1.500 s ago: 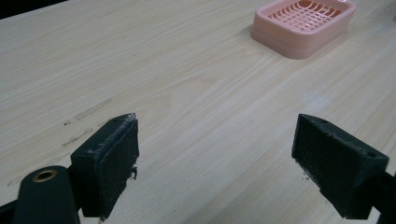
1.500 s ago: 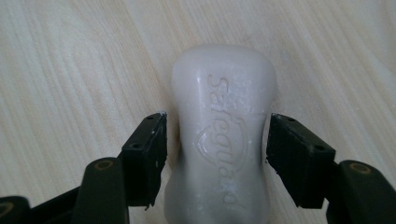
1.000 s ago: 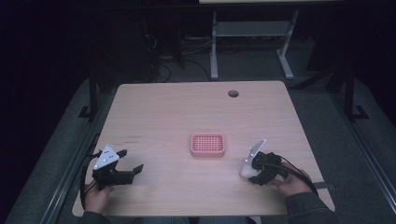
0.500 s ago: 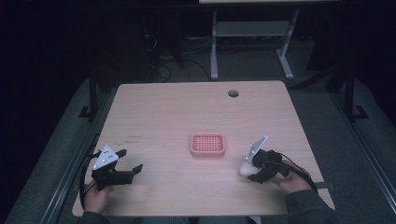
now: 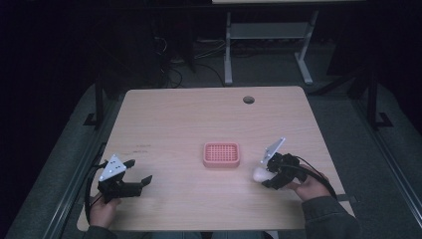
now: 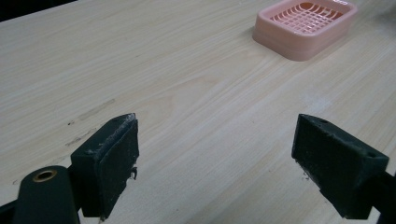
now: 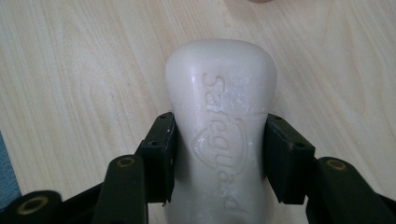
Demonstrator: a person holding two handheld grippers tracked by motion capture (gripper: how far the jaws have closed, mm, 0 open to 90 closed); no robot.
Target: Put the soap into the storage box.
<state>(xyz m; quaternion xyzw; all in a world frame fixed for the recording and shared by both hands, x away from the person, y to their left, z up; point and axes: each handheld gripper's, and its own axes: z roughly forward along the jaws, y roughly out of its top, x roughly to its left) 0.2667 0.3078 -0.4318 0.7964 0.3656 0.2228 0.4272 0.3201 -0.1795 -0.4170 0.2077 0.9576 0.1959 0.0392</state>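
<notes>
Right gripper (image 7: 219, 154): my fingers pinch the soap bar (image 7: 219, 116), low over the tabletop (image 5: 174, 124).
Left gripper (image 6: 219, 158): fingers spread, idle.
Remaining, I judge: soap into pink dish (image 5: 221, 155), just beside.

Left gripper (image 5: 135, 173) low at the table's near left, jaws spread wide, held by the left hand (image 5: 102, 209), right gripper (image 5: 262, 174) at the near right, jaws clamped on a soap (image 7: 220, 126), right hand (image 5: 309, 186) behind it
</notes>
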